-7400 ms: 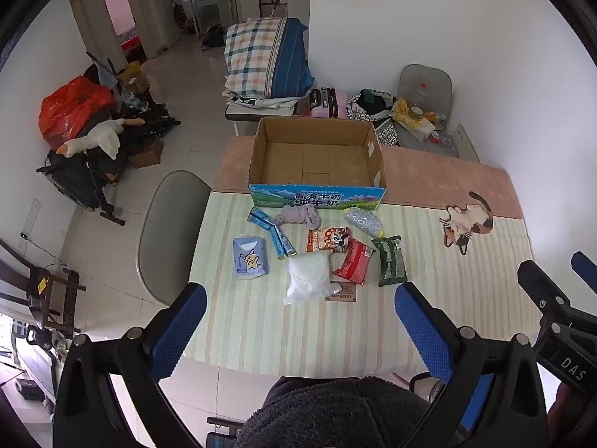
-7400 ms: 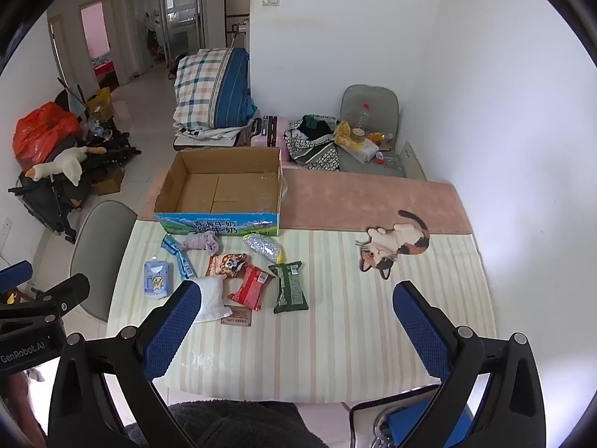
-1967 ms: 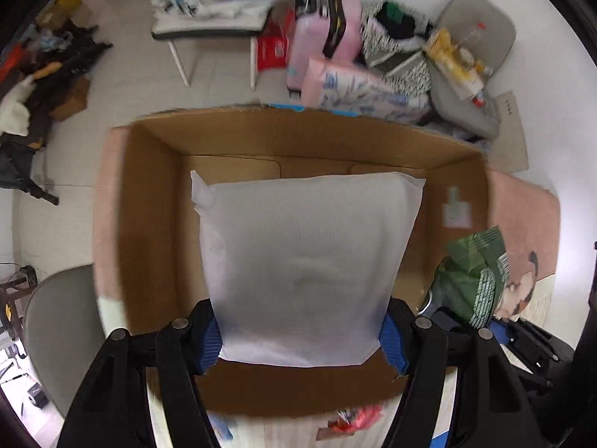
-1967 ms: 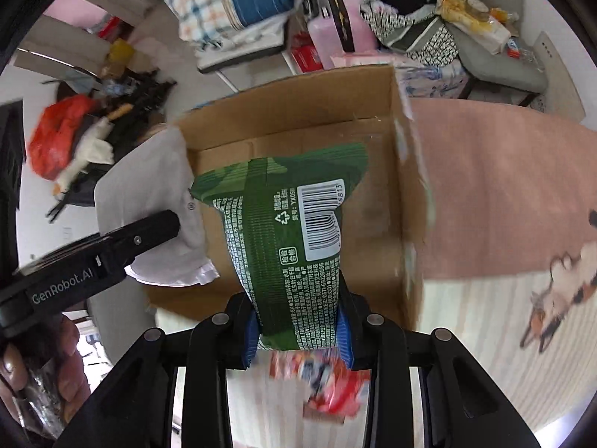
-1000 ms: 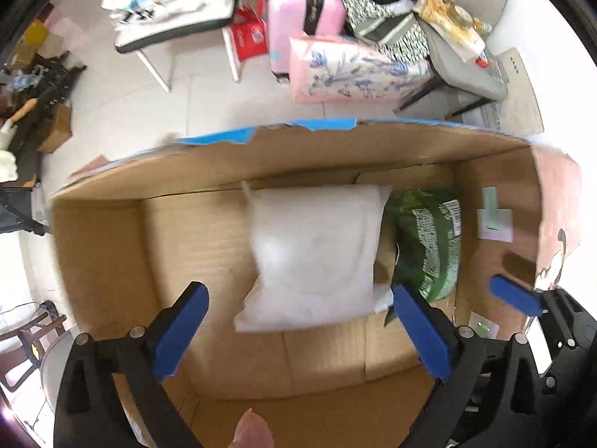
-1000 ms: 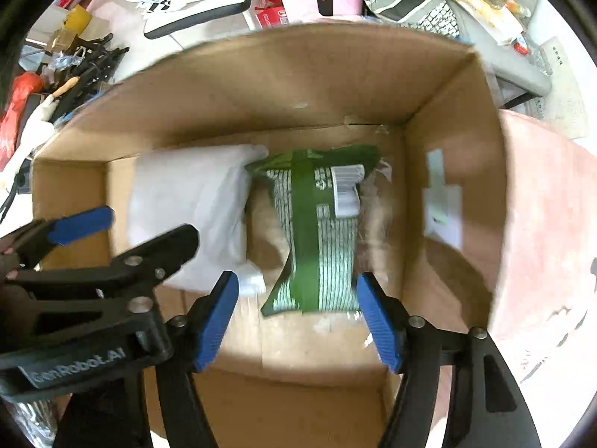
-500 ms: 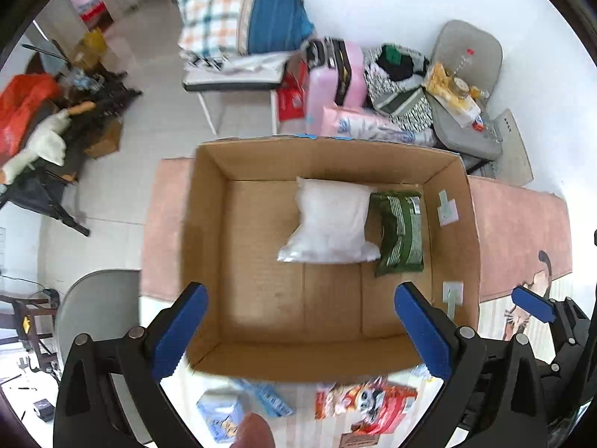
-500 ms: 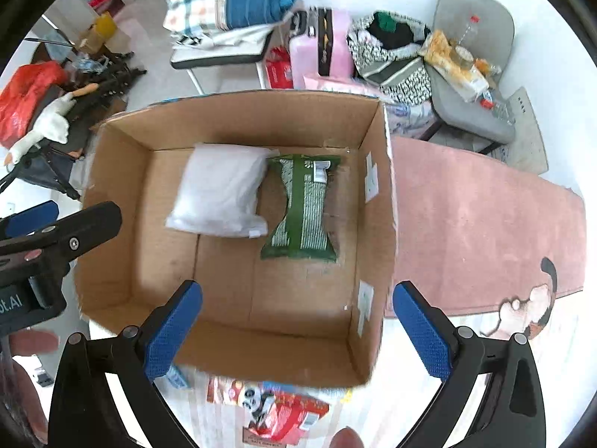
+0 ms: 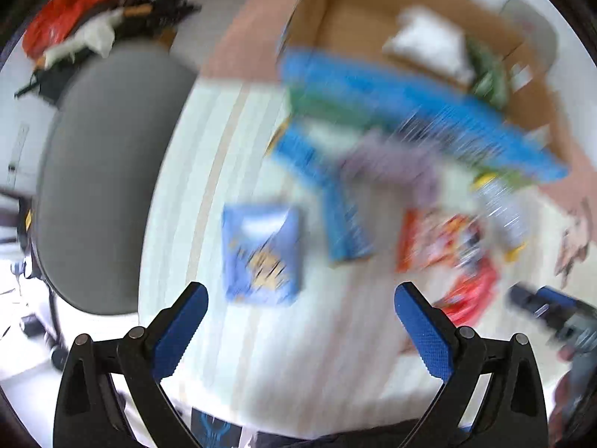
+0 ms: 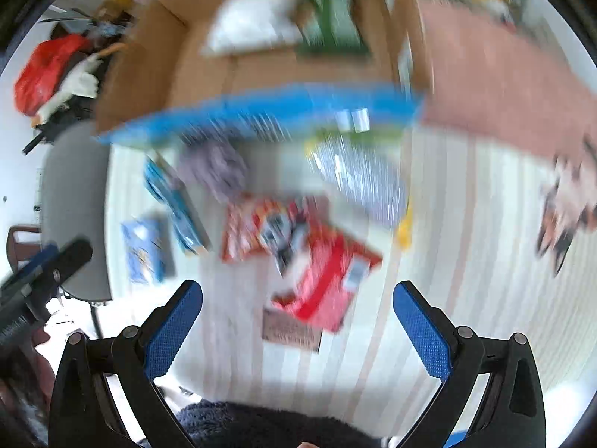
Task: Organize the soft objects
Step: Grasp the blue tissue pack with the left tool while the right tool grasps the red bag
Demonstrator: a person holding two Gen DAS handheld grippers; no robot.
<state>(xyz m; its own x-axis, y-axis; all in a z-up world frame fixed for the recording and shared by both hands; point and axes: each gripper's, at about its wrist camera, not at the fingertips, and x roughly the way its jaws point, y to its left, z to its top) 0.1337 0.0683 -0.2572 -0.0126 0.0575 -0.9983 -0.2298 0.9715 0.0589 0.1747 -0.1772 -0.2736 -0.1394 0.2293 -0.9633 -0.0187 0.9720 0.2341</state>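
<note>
Both tongs have come back from over the brown cardboard box [image 10: 156,71]; my left gripper [image 9: 300,326] and right gripper [image 10: 296,324] gape empty above blurred packets: a pale blue tissue pack [image 9: 261,254] just ahead of the left, a red snack packet [image 10: 324,283] between the right's fingers.

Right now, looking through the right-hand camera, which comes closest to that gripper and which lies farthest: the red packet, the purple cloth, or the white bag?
From the right gripper, which is open and empty:
1. The red packet, on the striped table just ahead of the fingers.
2. The purple cloth, farther up and to the left, by the box's blue front.
3. The white bag, inside the cardboard box, beside a green packet.
</note>
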